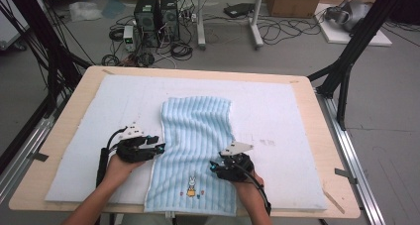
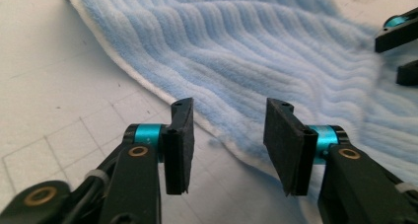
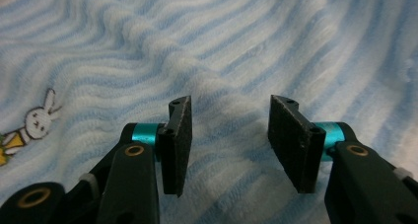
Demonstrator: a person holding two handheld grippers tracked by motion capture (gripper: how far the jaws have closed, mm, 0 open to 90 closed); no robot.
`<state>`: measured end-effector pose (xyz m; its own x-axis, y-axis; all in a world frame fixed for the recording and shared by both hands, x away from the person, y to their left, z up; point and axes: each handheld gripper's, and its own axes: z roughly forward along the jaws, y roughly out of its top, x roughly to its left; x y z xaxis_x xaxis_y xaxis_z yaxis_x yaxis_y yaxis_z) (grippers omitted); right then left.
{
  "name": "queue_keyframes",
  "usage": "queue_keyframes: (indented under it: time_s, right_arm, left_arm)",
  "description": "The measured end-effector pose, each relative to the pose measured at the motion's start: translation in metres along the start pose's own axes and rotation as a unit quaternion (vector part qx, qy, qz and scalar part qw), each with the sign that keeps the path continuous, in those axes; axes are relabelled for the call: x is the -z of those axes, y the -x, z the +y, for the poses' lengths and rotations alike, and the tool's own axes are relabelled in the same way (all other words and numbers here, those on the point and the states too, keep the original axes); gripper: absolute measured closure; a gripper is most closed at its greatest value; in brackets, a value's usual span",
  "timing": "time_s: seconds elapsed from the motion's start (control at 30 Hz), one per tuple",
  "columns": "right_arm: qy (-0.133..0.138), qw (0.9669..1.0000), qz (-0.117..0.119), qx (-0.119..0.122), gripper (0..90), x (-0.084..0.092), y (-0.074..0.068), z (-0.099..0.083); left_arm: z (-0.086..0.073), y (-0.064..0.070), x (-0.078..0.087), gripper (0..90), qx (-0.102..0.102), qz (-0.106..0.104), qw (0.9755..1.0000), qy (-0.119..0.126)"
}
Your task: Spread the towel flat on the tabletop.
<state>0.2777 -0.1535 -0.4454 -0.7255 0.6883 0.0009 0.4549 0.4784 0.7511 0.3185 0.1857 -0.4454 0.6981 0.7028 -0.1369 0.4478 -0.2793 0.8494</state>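
Note:
A light blue striped towel (image 1: 198, 145) with a small rabbit picture (image 1: 191, 187) lies lengthwise on the white mat (image 1: 277, 116), rumpled in its middle. My left gripper (image 1: 157, 144) sits at the towel's left edge, jaws apart, with nothing pinched; in the left gripper view (image 2: 227, 140) the towel's white hem (image 2: 217, 135) lies just beyond the pads. My right gripper (image 1: 214, 166) rests over the towel's right side near the front. In the right gripper view (image 3: 229, 140) its jaws stand apart above the towel (image 3: 212, 51), with the rabbit picture (image 3: 34, 123) to the left.
The mat covers a wooden table (image 1: 74, 101) whose front edge lies under the towel's near end. Black frame posts (image 1: 346, 61) stand at the right and left. Computers and cables (image 1: 156, 17) sit on the floor behind the table.

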Motion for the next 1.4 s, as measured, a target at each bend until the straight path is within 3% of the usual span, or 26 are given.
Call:
queue_keyframes:
  time_s: [0.07,0.13,0.23,0.27,0.3,0.33,0.37,0.4,0.47,0.53,0.83,0.9,0.93,0.97,1.0,1.03,1.07,1.1,1.13,1.17,1.2,1.23,1.27,1.37,1.4]
  right_arm:
    - [-0.003,1.0000,0.005,0.002,54.8,-0.003,0.001,0.000]
    - [-0.003,0.9999,0.013,-0.004,57.8,-0.004,0.003,-0.001]
    - [-0.002,0.9998,0.017,-0.010,64.3,-0.003,0.006,-0.001]
    - [0.000,0.9996,0.024,-0.013,73.2,-0.002,0.009,-0.003]
    - [0.000,0.9996,0.024,-0.013,73.2,-0.002,0.009,-0.003]
    - [-0.001,0.9995,0.028,-0.013,76.0,-0.001,0.010,-0.003]
    - [-0.001,0.9994,0.032,-0.012,81.2,0.000,0.009,-0.003]
    - [-0.007,0.9992,0.039,-0.005,82.5,0.001,0.007,-0.004]
    - [-0.008,0.9991,0.042,-0.002,82.6,0.002,0.007,-0.004]
    - [-0.011,0.9978,0.065,0.003,82.6,0.006,0.007,-0.007]
    - [-0.021,0.9948,0.099,0.002,82.4,0.017,0.004,-0.014]
    - [-0.028,0.9936,0.109,0.005,82.5,0.019,0.000,-0.015]
    - [-0.041,0.9910,0.127,0.011,82.1,0.022,-0.002,-0.016]
    - [-0.041,0.9910,0.127,0.011,82.1,0.022,-0.002,-0.016]
    - [-0.046,0.9907,0.127,0.017,73.0,0.026,-0.005,-0.014]
    - [-0.046,0.9907,0.127,0.017,73.0,0.026,-0.005,-0.014]
    - [-0.025,0.9935,0.109,0.018,66.2,0.031,-0.004,-0.010]
    - [-0.025,0.9935,0.109,0.018,66.2,0.031,-0.004,-0.010]
    - [0.012,0.9963,0.085,0.007,59.3,0.034,-0.002,-0.003]
    - [0.012,0.9963,0.085,0.007,59.3,0.034,-0.002,-0.003]
    - [0.032,0.9977,0.060,0.001,46.7,0.031,-0.001,0.002]
    - [0.032,0.9977,0.060,0.001,46.7,0.031,-0.001,0.002]
    - [0.037,0.9985,0.035,-0.021,43.4,0.021,0.002,0.006]
    - [0.032,0.9991,0.021,-0.017,41.9,0.013,0.003,0.009]
    - [0.027,0.9994,0.015,-0.015,41.5,0.003,0.006,0.011]
  left_arm:
    - [0.000,0.000,-0.009,55.4,-0.002,0.006,0.9999,-0.015]
    - [0.003,0.001,-0.016,54.8,-0.013,0.010,0.9987,-0.049]
    - [0.003,0.004,-0.018,58.3,-0.020,0.019,0.9981,-0.055]
    - [0.003,0.005,-0.017,62.5,-0.029,0.029,0.9975,-0.057]
    - [0.003,0.005,-0.017,67.8,-0.029,0.029,0.9975,-0.057]
    - [0.003,0.005,-0.016,67.8,-0.026,0.017,0.9979,-0.057]
    - [0.002,0.006,-0.015,82.8,-0.030,0.007,0.9979,-0.058]
    - [0.001,0.009,-0.015,86.5,-0.037,0.011,0.9975,-0.059]
    - [0.000,0.012,-0.012,86.6,-0.029,0.007,0.9978,-0.059]
    - [-0.003,0.012,-0.006,86.7,-0.021,-0.009,0.9975,-0.067]
    - [-0.015,0.021,0.011,86.7,-0.025,-0.031,0.9969,-0.068]
    - [-0.020,0.025,0.016,86.7,-0.022,-0.041,0.9968,-0.065]
    - [-0.022,0.027,0.019,86.7,-0.025,-0.048,0.9963,-0.066]
    - [-0.023,0.029,0.020,86.7,-0.026,-0.052,0.9960,-0.068]
    - [-0.022,0.030,0.024,85.7,-0.038,-0.060,0.9950,-0.070]
    - [-0.022,0.030,0.024,83.7,-0.038,-0.060,0.9950,-0.070]
    - [-0.019,0.027,0.027,78.2,-0.041,-0.059,0.9956,-0.060]
    - [-0.019,0.027,0.027,74.5,-0.041,-0.059,0.9956,-0.060]
    - [-0.017,0.023,0.027,69.4,-0.033,-0.053,0.9968,-0.050]
    - [-0.016,0.020,0.027,69.4,-0.025,-0.050,0.9974,-0.045]
    - [-0.014,0.017,0.027,65.2,-0.015,-0.045,0.9981,-0.039]
    - [-0.012,0.012,0.027,65.2,-0.009,-0.040,0.9987,-0.032]
    - [-0.008,0.004,0.026,63.2,0.003,-0.035,0.9992,-0.020]
    - [-0.005,-0.002,0.025,60.6,0.011,-0.027,0.9995,-0.011]
    - [-0.003,-0.007,0.023,58.0,0.025,-0.025,0.9994,-0.001]
